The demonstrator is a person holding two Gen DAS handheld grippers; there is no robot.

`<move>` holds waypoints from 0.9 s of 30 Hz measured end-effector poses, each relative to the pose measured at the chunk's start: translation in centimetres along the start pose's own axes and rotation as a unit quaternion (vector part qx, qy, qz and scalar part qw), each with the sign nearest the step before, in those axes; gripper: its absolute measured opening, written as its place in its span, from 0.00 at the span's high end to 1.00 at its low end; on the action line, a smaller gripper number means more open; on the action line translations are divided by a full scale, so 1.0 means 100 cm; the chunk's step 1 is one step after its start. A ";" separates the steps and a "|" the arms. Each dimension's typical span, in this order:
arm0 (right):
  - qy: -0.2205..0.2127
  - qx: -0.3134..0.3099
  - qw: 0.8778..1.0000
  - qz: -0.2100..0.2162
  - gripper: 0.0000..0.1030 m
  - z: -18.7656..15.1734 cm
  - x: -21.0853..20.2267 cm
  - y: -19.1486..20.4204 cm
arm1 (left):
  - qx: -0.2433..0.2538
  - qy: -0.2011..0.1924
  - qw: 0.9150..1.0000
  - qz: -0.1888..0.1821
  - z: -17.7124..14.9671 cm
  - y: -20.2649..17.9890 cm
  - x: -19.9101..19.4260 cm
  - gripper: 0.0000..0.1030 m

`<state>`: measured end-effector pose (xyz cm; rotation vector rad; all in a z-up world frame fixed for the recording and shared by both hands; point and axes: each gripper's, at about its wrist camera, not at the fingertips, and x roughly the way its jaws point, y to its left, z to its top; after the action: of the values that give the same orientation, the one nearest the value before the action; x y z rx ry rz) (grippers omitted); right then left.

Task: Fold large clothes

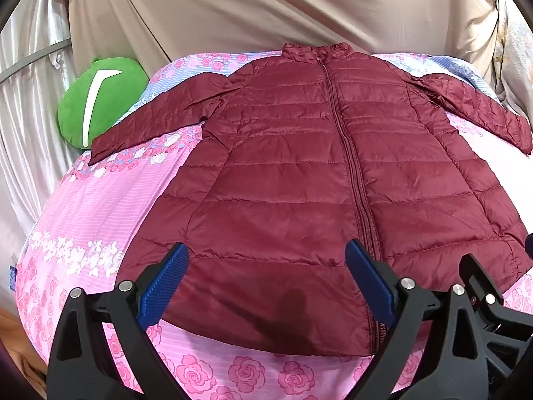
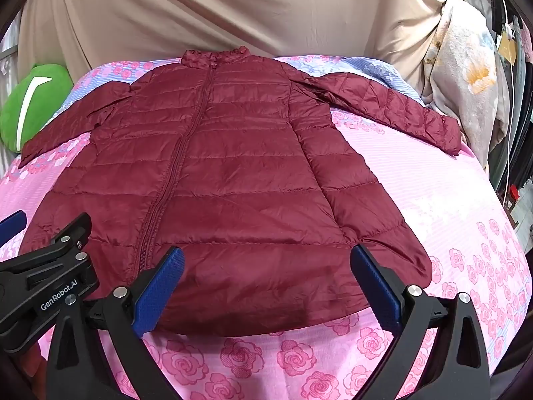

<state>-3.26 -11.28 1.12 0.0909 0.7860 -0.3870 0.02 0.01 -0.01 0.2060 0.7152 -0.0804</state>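
A maroon quilted puffer jacket [image 1: 299, 173] [image 2: 213, 180] is laid flat, front up and zipped, on a bed covered by a pink rose-printed bedsheet [image 1: 110, 200] [image 2: 449, 206]. The collar is pointed toward the far side, the hem toward the cameras, and both sleeves are spread outward over the sheet. Blue floral bands are seen across the far part of the sheet.

A green plush cushion with a white curved stripe [image 1: 100, 100] [image 2: 30, 106] is set at the bed's far left edge, just beside the left sleeve. A beige draped cloth backdrop [image 1: 266, 10] [image 2: 233, 10] is hung behind the bed. A pale floral-printed fabric [image 2: 466, 76] is seen at the far right.

The left gripper [image 1: 266, 280] is held over the hem left of the zipper, jaws spread wide, nothing gripped. The right gripper [image 2: 266, 280] is held over the hem's right half, jaws likewise spread wide and empty.
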 end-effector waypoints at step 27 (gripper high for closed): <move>0.008 -0.001 1.000 0.001 0.05 -0.002 0.011 -0.003 | 0.001 0.007 1.000 -0.002 -0.001 -0.001 0.009 0.12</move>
<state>-2.80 -11.87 0.18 0.0934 0.8016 -0.3852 0.58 -0.10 -0.71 0.2076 0.7302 -0.0828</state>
